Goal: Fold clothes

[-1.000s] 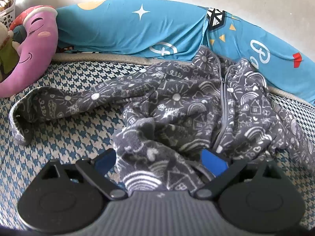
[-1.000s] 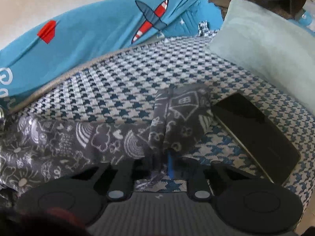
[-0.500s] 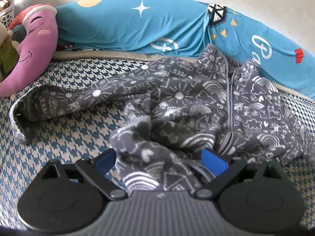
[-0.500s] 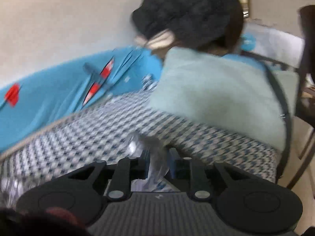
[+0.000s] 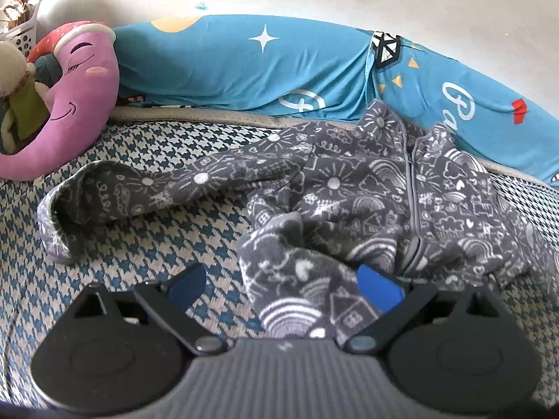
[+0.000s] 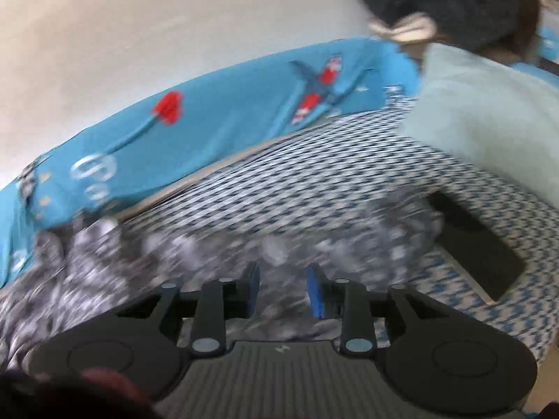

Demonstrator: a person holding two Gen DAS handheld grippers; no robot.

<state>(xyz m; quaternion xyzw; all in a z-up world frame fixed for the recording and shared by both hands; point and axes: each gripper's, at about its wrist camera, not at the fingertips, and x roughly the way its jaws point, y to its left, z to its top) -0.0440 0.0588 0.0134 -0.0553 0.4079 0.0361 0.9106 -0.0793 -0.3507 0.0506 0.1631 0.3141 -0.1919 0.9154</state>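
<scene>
Left wrist view: a grey fleece jacket (image 5: 367,206) printed with white doodles lies crumpled on the houndstooth bed cover (image 5: 146,244), zip up its middle, one sleeve stretched toward the pink plush pillow (image 5: 80,94). The left claw (image 5: 283,286) is spread wide with a hem fold between its blue pads, not pinched. The right wrist view, blurred, alone shows the right claw (image 6: 282,288) parted above the fabric and a black tablet (image 6: 478,244) beside a pale cushion (image 6: 489,118).
</scene>
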